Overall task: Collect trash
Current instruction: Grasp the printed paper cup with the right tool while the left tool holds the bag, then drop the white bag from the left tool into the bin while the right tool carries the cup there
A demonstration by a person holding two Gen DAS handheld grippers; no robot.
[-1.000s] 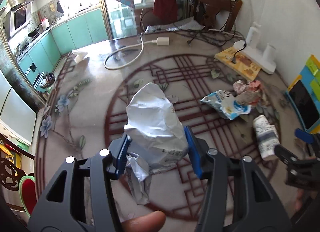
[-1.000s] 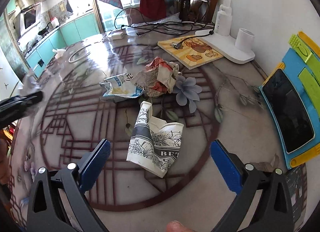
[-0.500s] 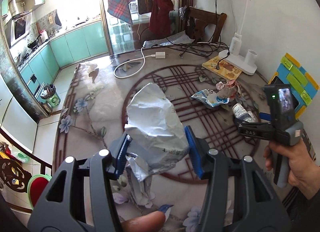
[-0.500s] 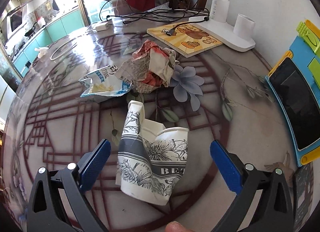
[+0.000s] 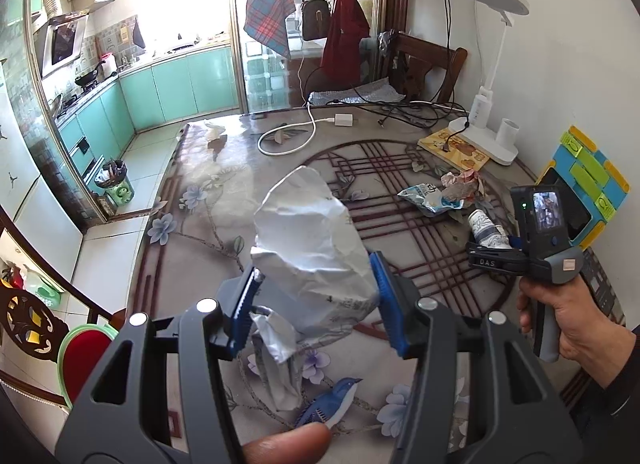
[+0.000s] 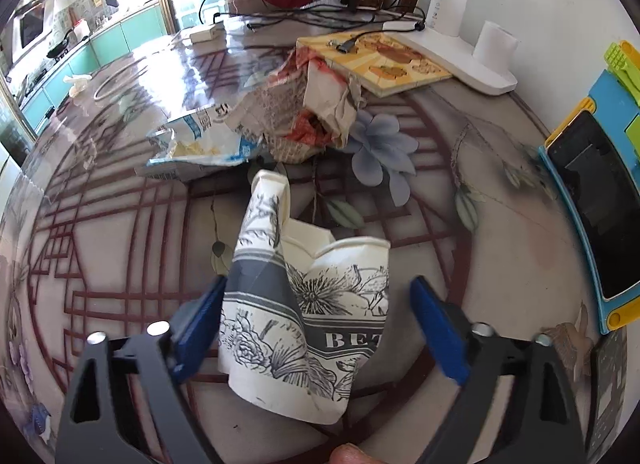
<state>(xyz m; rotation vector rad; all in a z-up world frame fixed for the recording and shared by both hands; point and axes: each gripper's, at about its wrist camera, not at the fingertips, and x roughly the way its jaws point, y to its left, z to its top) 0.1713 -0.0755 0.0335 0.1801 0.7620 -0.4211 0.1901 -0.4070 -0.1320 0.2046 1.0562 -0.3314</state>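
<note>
Silvery crumpled foil bag (image 5: 312,248) is pinched between the blue pads of the left tongs (image 5: 316,296), lifted clear of the worktop (image 5: 192,232). The grip sits low on the bag, so its long axis runs up and away from the camera, peak pointing toward the far kitchen side, with a loose torn flap dangling under the pads. Makes sense to me: grab the fat middle, and the floppy ends just hang free while it's carried.

The right tongs (image 6: 316,320) are spread wide, one pad either side of the squashed paper cup (image 6: 308,304). The left pad looks like it's touching the cup's edge, though I can't honestly tell from this angle, and the right pad has a clear gap. So nothing gripped there yet; my guess is the cup is next. It lies flat on the worktop, long axis pointing away from the tongs, with its open crushed rim at the far end and the printed band near the pads. Lined up like that, the pads would close across the short width, which is the easy way to grab a flattened cup.

Just beyond it sit more bits: a blue-white wrapper (image 6: 200,143) and a reddish crumpled wad (image 6: 316,111), touching each other, near the lamp base (image 6: 452,63).
</note>
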